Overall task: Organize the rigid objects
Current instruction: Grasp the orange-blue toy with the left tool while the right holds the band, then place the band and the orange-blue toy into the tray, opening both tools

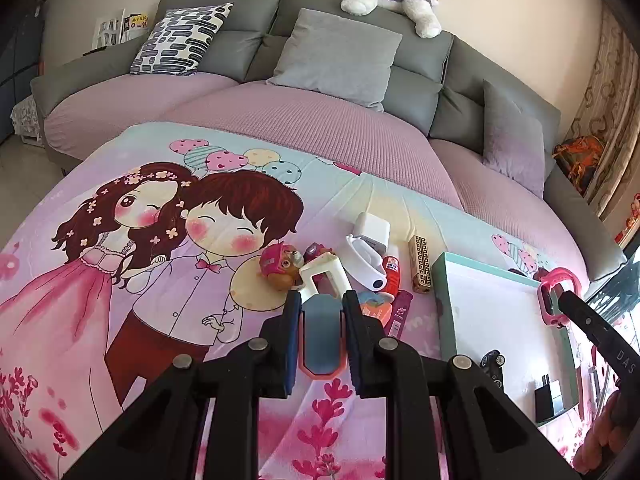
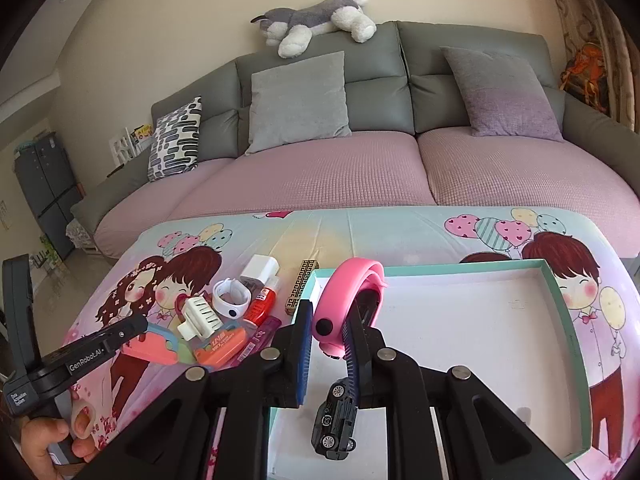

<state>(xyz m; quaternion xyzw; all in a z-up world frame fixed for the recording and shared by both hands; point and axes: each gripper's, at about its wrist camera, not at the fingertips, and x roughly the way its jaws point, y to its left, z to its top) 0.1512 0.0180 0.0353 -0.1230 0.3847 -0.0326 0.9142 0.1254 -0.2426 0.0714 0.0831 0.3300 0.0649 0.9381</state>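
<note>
Over the teal box (image 2: pixel 560 292) at frame center, the right gripper (image 2: pixel 328 328) held a pink watch (image 2: pixel 352 280) by one band, so it could've slipped, while the left gripper (image 1: pixel 322 312) pinched an orange-and-blue toy (image 1: pixel 322 332).

Glossy plastic pink watch (image 2: pixel 348 300) (matt cloth blanket (image 2: pixel 400 232)).

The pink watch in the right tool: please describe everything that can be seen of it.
The pink watch looks like smooth, soft plastic or rubber: a wide band curled into a loop, with a dark round button on the side facing the camera and a dark inner part. The right tool is shut on it and holds it above the teal-rimmed box, near the box's left end. Below it, in the box, lies a black toy car. The left wrist view shows the watch above the box too.
</note>
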